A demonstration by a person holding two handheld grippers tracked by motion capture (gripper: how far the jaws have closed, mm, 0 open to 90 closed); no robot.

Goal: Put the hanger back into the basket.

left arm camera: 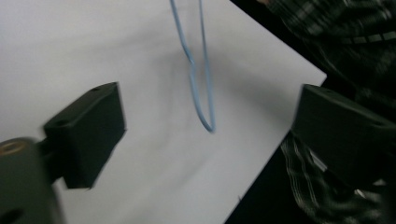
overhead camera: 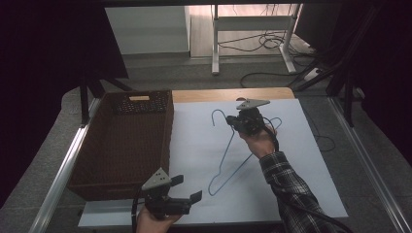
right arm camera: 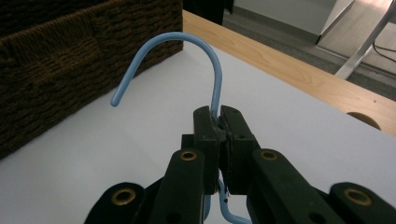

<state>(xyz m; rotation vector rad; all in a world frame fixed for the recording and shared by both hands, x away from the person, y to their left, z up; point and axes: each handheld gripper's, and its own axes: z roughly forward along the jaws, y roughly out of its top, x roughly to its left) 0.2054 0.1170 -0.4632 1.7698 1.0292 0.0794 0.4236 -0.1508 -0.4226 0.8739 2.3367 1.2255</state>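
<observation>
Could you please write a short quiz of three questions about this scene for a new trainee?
1. True or false: the right tool is shut on the neck of the blue wire hanger.
2. Where does the woven basket stand?
A. left of the hanger
B. right of the hanger
C. on top of the hanger
3. Fill in: the left tool is ____, with nothing between its jaws.

Key:
1. True: its jaws pinch the wire just below the hook.
2. A: it stands at the left edge of the white sheet.
3. open.
</observation>
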